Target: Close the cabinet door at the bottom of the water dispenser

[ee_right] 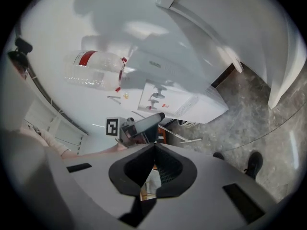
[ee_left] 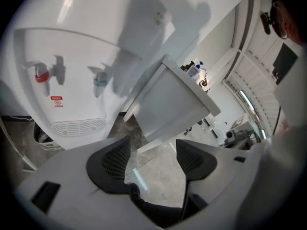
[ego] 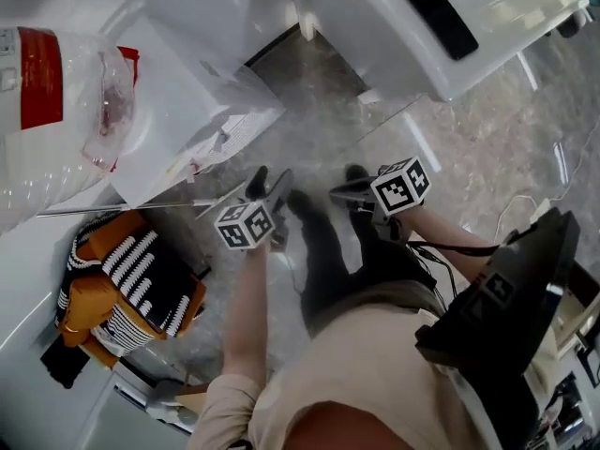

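Observation:
The white water dispenser point(ego: 202, 82) stands at the upper left, with a clear bottle with a red label point(ego: 47, 101) on top. Its red and blue taps point(ee_left: 45, 73) and drip grille point(ee_left: 79, 127) show in the left gripper view. To its right a white cabinet door point(ego: 375, 17) with a black handle stands swung out, with a dark gap point(ego: 300, 64) between it and the dispenser. This door point(ee_left: 168, 102) is ahead of my left gripper point(ee_left: 152, 152), which is open and empty. My right gripper point(ee_right: 153, 150) is shut on nothing. Both grippers, left point(ego: 272, 187) and right point(ego: 342, 193), hover above the floor, apart from the door point(ee_right: 230, 28).
An orange-and-black striped bag point(ego: 131, 289) lies at the left beside the dispenser, with a thin metal rod point(ego: 122, 209) above it. The person's legs and black shoes point(ego: 356, 172) stand on the marble floor between the grippers. A cable point(ego: 525, 204) and a black device point(ego: 506, 298) are at the right.

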